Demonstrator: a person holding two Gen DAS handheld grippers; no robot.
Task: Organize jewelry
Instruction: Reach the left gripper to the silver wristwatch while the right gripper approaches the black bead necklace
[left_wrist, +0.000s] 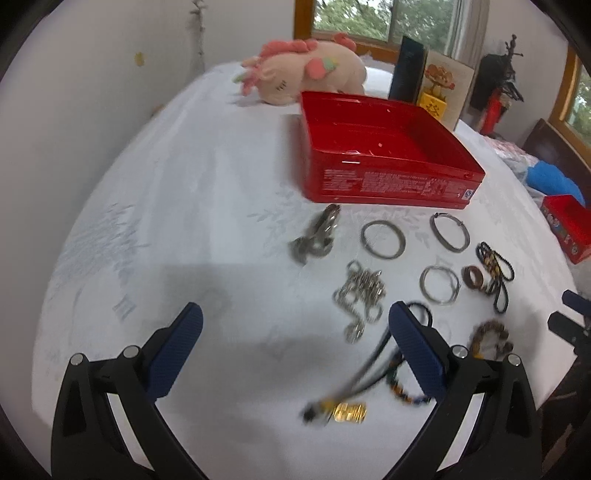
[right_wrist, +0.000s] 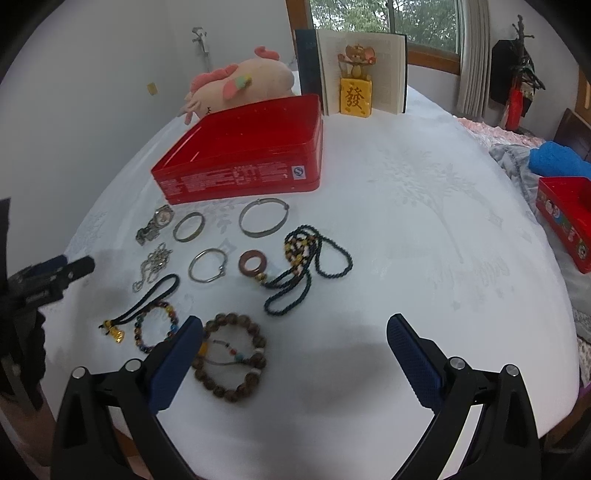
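I am holding both tools over a white tablecloth (right_wrist: 424, 206) that is covering the whole table, and an open red tin (right_wrist: 243, 155) is sitting toward the far side with nothing visible inside it. A pink plush toy (right_wrist: 240, 85) and an open book (right_wrist: 360, 70) are standing beyond the tin, clear of the work. The jewelry is lying spread between the tin and me: a dark bead necklace (right_wrist: 314, 266), a brown wooden bead bracelet (right_wrist: 231, 354), three metal bangles, the largest (right_wrist: 263, 217) nearest the tin, a wristwatch (right_wrist: 155, 223), a silver chain (left_wrist: 360, 295), and a black cord with a gold charm (left_wrist: 349, 411). My right gripper (right_wrist: 295, 328) is hanging wide open with nothing held, and the wooden bracelet is lying flat just beside its left finger (right_wrist: 173, 365), so this hand seems nearer to it. My left gripper (left_wrist: 295, 317) is also gaping open and empty; the cord is running diagonally under its right finger. Nothing is blocking the way to the tin, I judge.
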